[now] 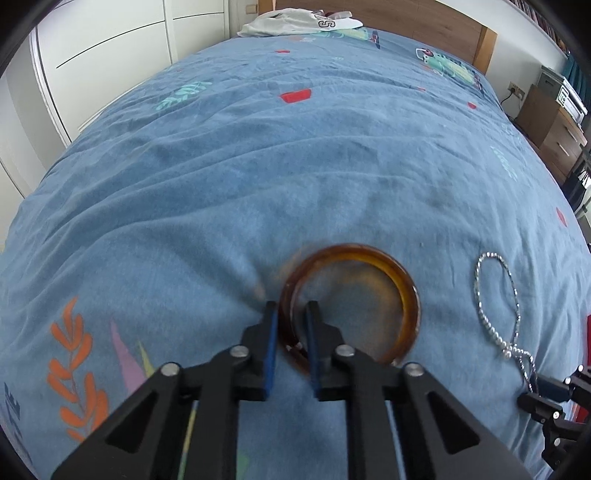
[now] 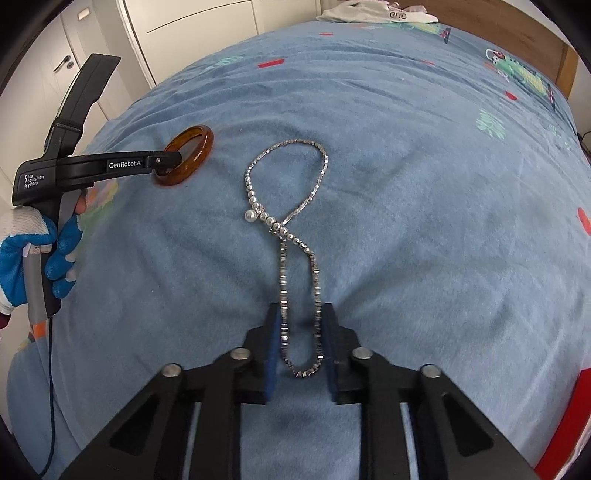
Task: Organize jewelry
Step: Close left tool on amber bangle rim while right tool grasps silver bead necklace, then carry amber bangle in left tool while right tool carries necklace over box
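- The amber translucent round bangle lies on the bed, its near rim clamped between the pads of the left gripper; that rim looks blurred.
- The silver chain necklace with white pearl beads lies in a crossed loop just beside the bangle.
- Its near end sits between the pads of the right gripper, which are closed on it.
- The blue bedcover with leaf prints is wrinkled.
- A folded white garment lies at the far wooden headboard, partly cut off.
- White wardrobe doors stand at the left.
- A hand in a blue and white glove holds the left gripper's handle.
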A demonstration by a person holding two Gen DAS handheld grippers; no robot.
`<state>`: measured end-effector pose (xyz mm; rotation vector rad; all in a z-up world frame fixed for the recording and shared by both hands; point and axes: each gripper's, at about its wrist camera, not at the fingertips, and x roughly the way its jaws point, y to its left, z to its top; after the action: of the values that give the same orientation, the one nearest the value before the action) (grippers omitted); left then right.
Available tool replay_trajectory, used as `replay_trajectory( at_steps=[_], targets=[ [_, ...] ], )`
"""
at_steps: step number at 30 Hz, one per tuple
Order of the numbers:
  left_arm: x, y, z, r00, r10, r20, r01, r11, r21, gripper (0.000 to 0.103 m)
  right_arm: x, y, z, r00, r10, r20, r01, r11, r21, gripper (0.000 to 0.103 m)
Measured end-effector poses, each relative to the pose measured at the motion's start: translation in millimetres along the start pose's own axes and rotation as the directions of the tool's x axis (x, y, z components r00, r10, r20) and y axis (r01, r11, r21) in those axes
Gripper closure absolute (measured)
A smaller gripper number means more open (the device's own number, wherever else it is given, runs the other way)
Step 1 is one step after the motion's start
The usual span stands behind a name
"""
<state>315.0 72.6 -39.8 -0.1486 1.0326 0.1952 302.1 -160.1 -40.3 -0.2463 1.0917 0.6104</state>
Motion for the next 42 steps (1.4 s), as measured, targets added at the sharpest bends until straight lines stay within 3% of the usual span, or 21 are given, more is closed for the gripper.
replay_trajectory(
  at_steps=[3,8,18,32,42],
  targets=[
    [-9.3,1.1,-9.4,1.000,0.002,-0.001,-0.002,1.000,0.004,0.094,-5.0,5.1,-10.2,1.000,0.010,-0.009,-0.010,1.000,0.005,0.097],
    [-36.1,5.3,-29.6,1.000,-0.021,0.012,0.021,1.000,-0.002,0.094,-22.9,15.1,-34.4,0.999,0.046,0.014,-0.047,0.998,0.044,0.097],
    [-112.3,-6.6,-61.3,0.993,-0.089,0.077,0.085,0.995,0.049,0.094,-104.6,31.0,-80.6,0.981,0.086,0.172,-0.107,0.987,0.118,0.098],
    [-210.2,-58.9,-94.1,0.970,-0.181,0.162,0.156,0.975,0.157,0.094,-211.6,34.5,-135.6,0.949,-0.034,0.313,-0.016,0.988,0.156,0.098],
    [-257.2,-128.7,-111.6,0.945,-0.274,0.181,0.218,0.935,0.280,0.094,-280.7,11.8,-174.2,0.919,-0.141,0.368,0.071,0.978,0.197,0.098]
  ],
)
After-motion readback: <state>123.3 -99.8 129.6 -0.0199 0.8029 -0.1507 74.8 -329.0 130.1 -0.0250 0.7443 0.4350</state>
